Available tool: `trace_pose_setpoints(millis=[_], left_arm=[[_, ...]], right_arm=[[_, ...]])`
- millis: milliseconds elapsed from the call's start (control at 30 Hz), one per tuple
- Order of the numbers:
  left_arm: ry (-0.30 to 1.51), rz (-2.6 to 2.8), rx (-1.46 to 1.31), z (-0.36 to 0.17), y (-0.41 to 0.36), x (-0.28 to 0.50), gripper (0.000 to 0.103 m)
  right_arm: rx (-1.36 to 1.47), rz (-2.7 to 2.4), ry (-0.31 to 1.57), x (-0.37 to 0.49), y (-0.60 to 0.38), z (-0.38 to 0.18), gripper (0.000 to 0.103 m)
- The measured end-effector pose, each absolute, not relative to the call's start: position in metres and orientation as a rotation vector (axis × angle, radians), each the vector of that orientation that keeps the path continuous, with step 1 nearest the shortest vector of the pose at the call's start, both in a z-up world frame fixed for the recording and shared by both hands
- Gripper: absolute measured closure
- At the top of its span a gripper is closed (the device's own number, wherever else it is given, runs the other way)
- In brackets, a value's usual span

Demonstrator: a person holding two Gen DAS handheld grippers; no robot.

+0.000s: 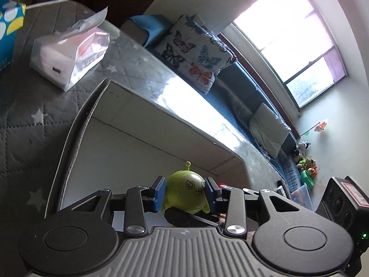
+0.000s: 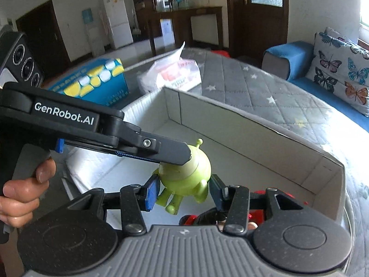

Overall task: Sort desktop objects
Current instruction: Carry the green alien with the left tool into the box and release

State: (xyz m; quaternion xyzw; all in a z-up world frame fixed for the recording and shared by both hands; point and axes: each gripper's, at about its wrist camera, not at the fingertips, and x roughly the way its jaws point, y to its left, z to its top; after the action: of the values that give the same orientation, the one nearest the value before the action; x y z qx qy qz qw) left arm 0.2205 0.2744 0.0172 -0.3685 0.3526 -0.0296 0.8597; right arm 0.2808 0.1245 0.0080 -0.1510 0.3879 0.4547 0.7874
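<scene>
Quilted grey tabletop [image 2: 265,92] with white stars, carrying a large open white cardboard box [image 2: 242,124], a blue carton with yellow and white blotches [image 2: 101,85] bearing print too small to read, and a soft pack of tissues [image 2: 175,73] with red lettering, also unreadable. Behind, a blue sofa [image 1: 251,97] with a butterfly-print cushion [image 1: 196,50]. "GenRobot.AI" in white across the black body of the left claw [image 2: 184,159], seen from the right wrist view, reaching in from the left and slanting downward, handle gripped by a bare hand [image 2: 20,196] with fingers curled around it. Left claw [image 1: 184,191] nearly closed, blue pads pinching the head of a green alien figurine [image 1: 186,191] on both sides, antenna pointing up. Figurine [image 2: 186,175] held in the air over the white floor of the box, legs dangling. Right claw [image 2: 184,191] spread around the figurine's lower body, left blue pad touching or just beside its arm, right pad just clear of the other side; contact hard to judge. Something red and black [image 2: 203,219] below the right claw, mostly hidden.
</scene>
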Motion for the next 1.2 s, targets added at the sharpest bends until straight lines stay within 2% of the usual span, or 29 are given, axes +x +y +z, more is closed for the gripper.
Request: trace_pose_setpoints(millis=[467,600,1000,1100,1200], left_arm=[[0.781,-0.045,-0.759,0.007,0.272,0.226,0.064],[0.762,-0.035,-0.757,0.013,0.272,0.222,0.064],[0.722,-0.067,-0.679,0.039,0.243,0.183,0.064],[0.729,-0.092,-0.656,0.039,0.228,0.17,0.064],[0.735,-0.117,-0.632,0.039,0.213,0.156,0.064]], right_arm=[[-0.44,0.955,0.867,0.281,0.142,-0.01,0.055],[-0.429,0.948,0.846,0.276,0.135,-0.002,0.051],[-0.373,0.936,0.731,0.232,0.073,0.045,0.049],[-0.352,0.927,0.708,0.215,0.051,0.052,0.042],[-0.346,0.915,0.689,0.198,0.031,0.057,0.042]])
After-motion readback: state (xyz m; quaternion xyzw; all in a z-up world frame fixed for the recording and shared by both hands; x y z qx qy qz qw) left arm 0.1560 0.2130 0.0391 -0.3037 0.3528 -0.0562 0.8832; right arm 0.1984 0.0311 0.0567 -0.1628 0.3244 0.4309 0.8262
